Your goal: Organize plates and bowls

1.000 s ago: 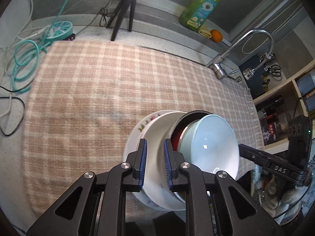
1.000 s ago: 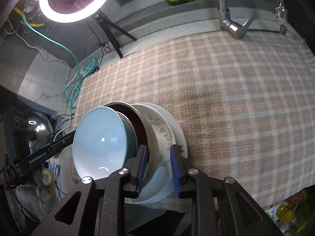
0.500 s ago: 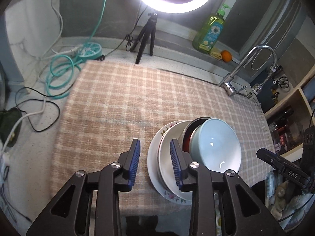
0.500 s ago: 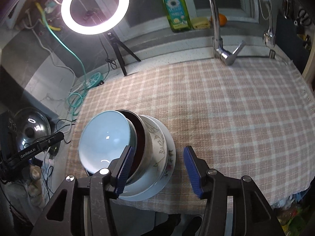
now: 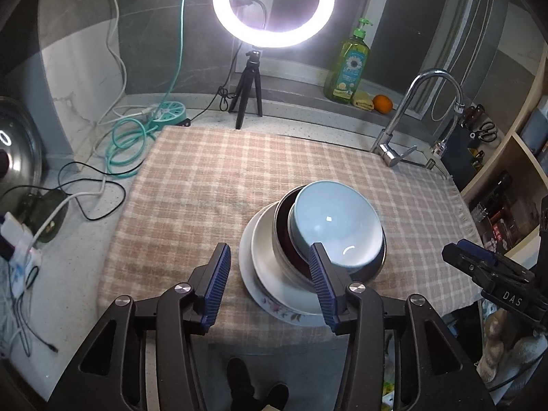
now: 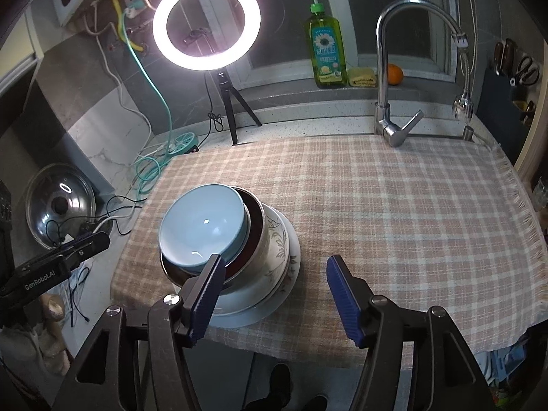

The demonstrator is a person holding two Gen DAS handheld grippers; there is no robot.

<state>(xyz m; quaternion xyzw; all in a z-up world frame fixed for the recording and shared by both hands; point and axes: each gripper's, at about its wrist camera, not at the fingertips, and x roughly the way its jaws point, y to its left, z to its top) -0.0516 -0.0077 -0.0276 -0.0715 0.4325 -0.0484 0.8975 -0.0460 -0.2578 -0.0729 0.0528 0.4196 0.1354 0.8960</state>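
Dishes are all nested: light blue bowl (image 5: 337, 226) tops the stack on our checked cloth (image 6: 376, 205), sitting ahead between both grippers. Left hand-held gripper (image 5: 270, 282) and right hand-held gripper (image 6: 275, 293) are opening, nothing between their jaws.

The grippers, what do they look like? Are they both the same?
Yes, they match. The left gripper and the right gripper each have glossy black plastic arms with triangular cut-outs, silver round bolts, and two ribbed blue pads. White lettering marks their sides: "DAS" on the right, "GenRobot.AI" on the left.
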